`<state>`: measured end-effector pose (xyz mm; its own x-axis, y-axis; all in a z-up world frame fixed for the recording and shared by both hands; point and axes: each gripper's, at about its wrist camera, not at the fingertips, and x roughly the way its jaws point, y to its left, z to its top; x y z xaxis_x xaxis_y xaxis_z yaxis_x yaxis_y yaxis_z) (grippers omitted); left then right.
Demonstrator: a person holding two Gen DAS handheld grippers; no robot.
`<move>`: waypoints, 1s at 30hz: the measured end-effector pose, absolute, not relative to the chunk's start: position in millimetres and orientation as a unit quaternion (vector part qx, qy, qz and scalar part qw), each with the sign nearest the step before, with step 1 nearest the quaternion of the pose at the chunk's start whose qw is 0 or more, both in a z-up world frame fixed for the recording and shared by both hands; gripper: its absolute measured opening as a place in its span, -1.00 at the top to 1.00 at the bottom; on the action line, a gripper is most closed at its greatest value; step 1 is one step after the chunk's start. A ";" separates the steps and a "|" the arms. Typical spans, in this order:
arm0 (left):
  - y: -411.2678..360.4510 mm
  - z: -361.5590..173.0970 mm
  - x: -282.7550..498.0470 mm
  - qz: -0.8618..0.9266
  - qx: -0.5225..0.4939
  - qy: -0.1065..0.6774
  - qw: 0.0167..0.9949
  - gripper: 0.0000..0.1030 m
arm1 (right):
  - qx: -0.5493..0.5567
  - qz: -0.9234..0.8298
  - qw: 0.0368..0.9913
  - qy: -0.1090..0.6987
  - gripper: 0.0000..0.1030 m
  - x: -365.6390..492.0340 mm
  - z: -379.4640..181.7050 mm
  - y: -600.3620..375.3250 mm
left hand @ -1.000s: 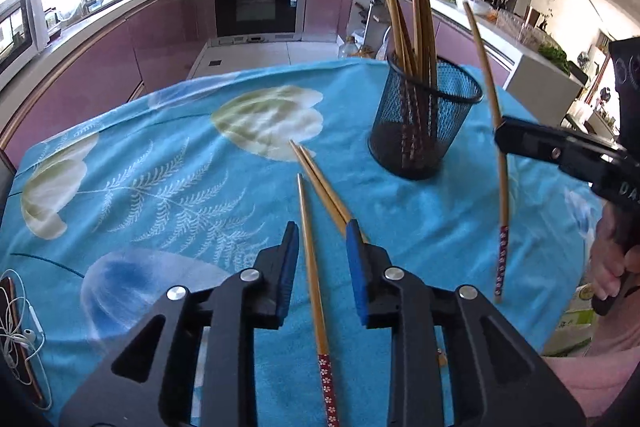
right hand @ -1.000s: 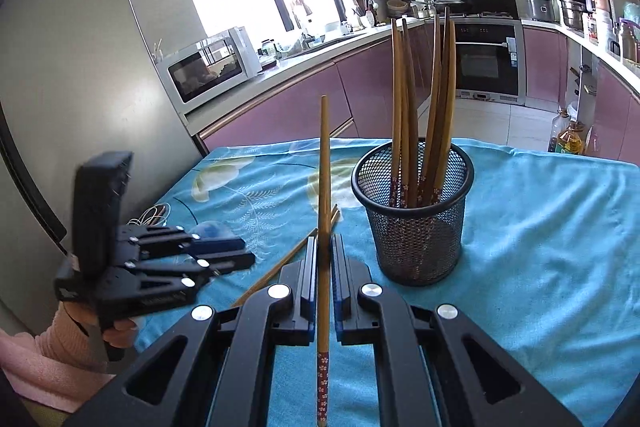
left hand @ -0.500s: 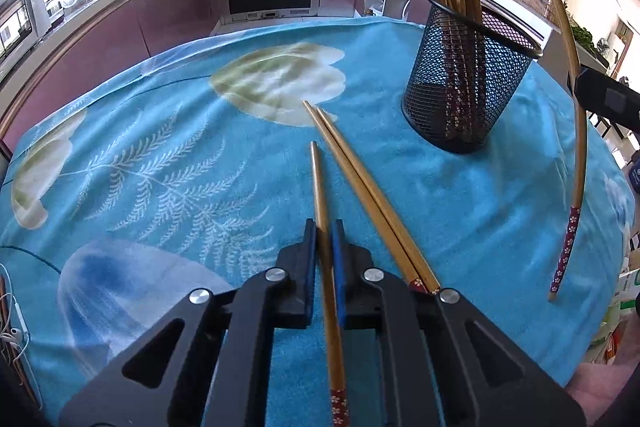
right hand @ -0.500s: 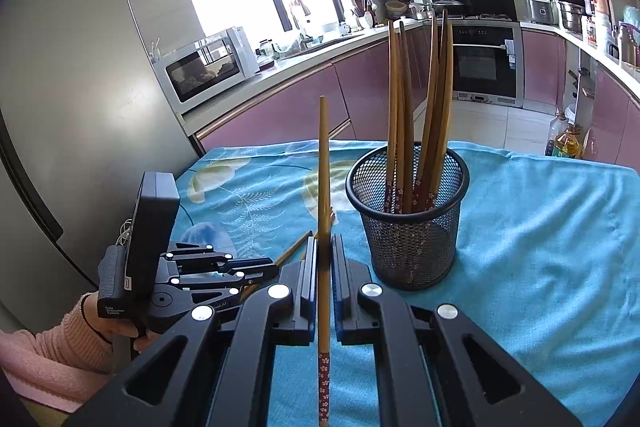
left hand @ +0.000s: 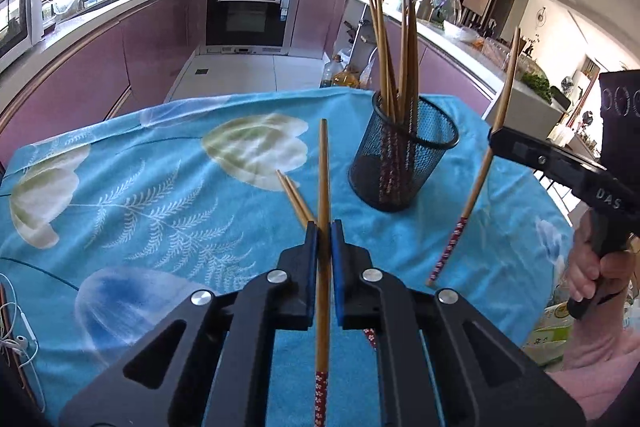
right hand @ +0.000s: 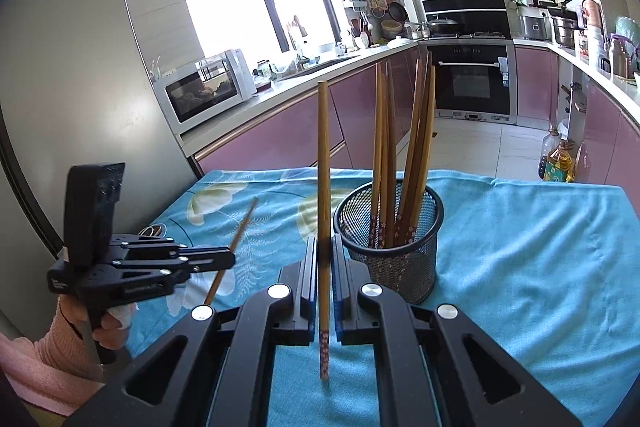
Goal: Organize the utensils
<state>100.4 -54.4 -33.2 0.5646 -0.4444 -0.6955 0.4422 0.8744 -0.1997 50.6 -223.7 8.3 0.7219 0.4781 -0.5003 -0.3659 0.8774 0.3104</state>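
While clamped, slim bamboo chopstick (left hand: pixel 323 179) (floral end), round mesh holder (left hand: pixel 404 163), leaf-print tablecloth (left hand: pixel 160 195)

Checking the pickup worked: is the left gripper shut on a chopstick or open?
Shut on it. The left gripper has both jaws pressed against a chopstick, lifted clear of the tablecloth.

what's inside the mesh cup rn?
The black mesh cup holds a bunch of wooden chopsticks, standing patterned ends down and leaning on the rim. The exact count is unclear since they overlap, and the cup's bottom is hidden.
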 end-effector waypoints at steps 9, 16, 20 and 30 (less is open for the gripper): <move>-40.3 18.2 84.3 -0.309 -0.050 0.341 0.887 0.86 | 0.097 0.227 0.929 0.276 0.89 51.6 21.8 -231.7; -37.5 45.3 90.1 -0.321 -0.079 0.304 0.894 0.86 | 0.087 0.223 0.937 0.253 0.89 51.6 40.1 -235.9; -43.0 59.1 100.0 -0.327 -0.094 0.291 0.894 0.86 | 0.080 0.217 0.944 0.237 0.89 52.7 54.7 -241.4; -64.4 102.0 124.9 -0.333 -0.094 0.246 0.905 0.86 | 0.072 0.200 0.956 0.201 0.89 56.6 87.9 -257.9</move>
